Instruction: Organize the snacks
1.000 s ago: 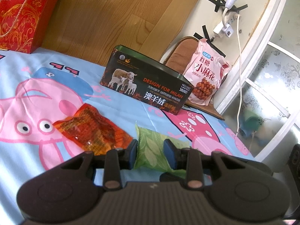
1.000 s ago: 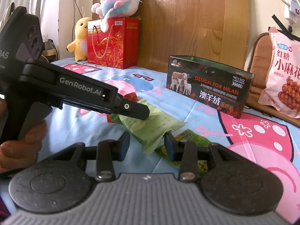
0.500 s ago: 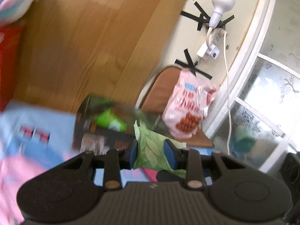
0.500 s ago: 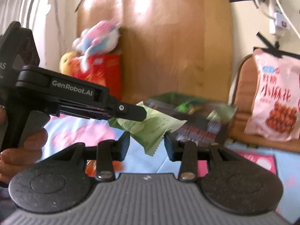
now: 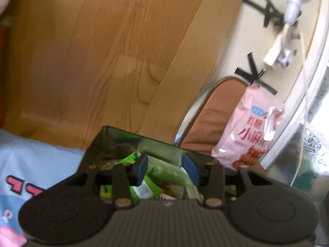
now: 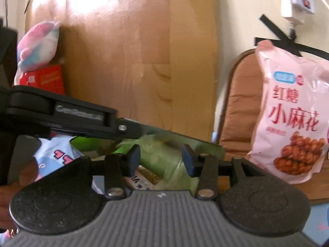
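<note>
An open dark tin box (image 5: pixel 115 135) holds several snack packets, among them a bright green one (image 5: pixel 148 187). My left gripper (image 5: pixel 166 170) hovers over the tin with its jaws opening. A pale green packet (image 5: pixel 164 169) lies loose between its blue pads, down among the other snacks. In the right wrist view my right gripper (image 6: pixel 160 160) is beside it over the tin's rim (image 6: pixel 195 140), jaws also opening and holding nothing. The same pale green packet (image 6: pixel 162 158) shows beyond its fingers. The left gripper (image 6: pixel 133 130) reaches in from the left.
A large pink snack bag (image 6: pixel 294 123) leans on a brown chair (image 5: pixel 216 113) right of the tin. A wooden headboard (image 5: pixel 102 61) rises behind. A red gift box (image 6: pixel 47 80) with a plush toy (image 6: pixel 39 41) is far left. A cartoon bedsheet (image 5: pixel 30 164) lies below.
Both grippers rose from the bed and travelled forward to the tin. The left carried the pale green packet there, and its jaws have widened off it. The right jaws have widened too.
</note>
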`<state>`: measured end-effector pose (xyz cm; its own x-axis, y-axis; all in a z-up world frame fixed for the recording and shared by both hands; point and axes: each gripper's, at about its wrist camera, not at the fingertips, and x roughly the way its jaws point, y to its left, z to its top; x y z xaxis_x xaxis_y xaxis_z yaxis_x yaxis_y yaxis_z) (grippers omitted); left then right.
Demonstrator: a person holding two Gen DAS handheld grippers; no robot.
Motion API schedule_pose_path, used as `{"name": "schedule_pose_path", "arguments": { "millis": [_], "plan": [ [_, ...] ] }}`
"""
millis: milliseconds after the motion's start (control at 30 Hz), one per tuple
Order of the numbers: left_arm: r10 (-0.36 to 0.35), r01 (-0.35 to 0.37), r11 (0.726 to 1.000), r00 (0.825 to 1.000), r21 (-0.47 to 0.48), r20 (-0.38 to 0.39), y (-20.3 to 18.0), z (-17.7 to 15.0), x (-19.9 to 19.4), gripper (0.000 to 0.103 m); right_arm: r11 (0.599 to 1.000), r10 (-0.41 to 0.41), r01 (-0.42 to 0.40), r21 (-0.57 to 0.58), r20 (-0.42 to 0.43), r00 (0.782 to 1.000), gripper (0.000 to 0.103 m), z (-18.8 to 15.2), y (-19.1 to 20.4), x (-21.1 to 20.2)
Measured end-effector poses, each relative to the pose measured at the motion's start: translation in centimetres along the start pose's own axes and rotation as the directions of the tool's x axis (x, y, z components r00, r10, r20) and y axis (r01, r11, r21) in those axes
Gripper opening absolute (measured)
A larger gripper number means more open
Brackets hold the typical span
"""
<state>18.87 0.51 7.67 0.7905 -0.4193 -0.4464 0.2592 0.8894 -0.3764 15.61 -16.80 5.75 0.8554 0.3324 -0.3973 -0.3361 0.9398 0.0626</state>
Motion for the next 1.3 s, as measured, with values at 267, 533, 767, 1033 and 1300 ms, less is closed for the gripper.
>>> {"name": "schedule_pose_path", "arguments": {
  "millis": [267,533,767,1033,1300],
  "plan": [
    [-0.084,0.083,0.996,0.996,0.014,0.040,0.6,-3.5,-8.2,0.043,0.996,0.079,-0.081,0.047,0.043,0.996,0.054,-2.4,0.0,-5.9],
    [-0.033,0.033,0.999,0.999,-0.042,0.006,3.8,-9.0,-13.6,0.044,0.982,0.170,-0.165,0.095,-0.054,0.984,0.054,-6.3,2.9,-9.4],
    [0.048,-0.049,0.996,0.999,-0.078,-0.003,6.1,-12.8,-14.8,0.044,0.983,0.172,-0.164,0.082,-0.108,0.979,0.054,-8.3,5.3,-10.8],
    [0.062,-0.059,0.993,0.998,-0.105,0.021,7.1,-13.9,-15.1,0.044,0.987,0.153,-0.147,0.060,-0.118,0.981,0.054,-10.1,6.7,-11.2],
    [0.051,-0.048,0.986,0.998,-0.157,0.020,7.9,-13.9,-15.1,0.044,0.986,0.161,-0.155,0.057,-0.131,0.978,0.054,-10.5,7.3,-10.8]
  ]
}}
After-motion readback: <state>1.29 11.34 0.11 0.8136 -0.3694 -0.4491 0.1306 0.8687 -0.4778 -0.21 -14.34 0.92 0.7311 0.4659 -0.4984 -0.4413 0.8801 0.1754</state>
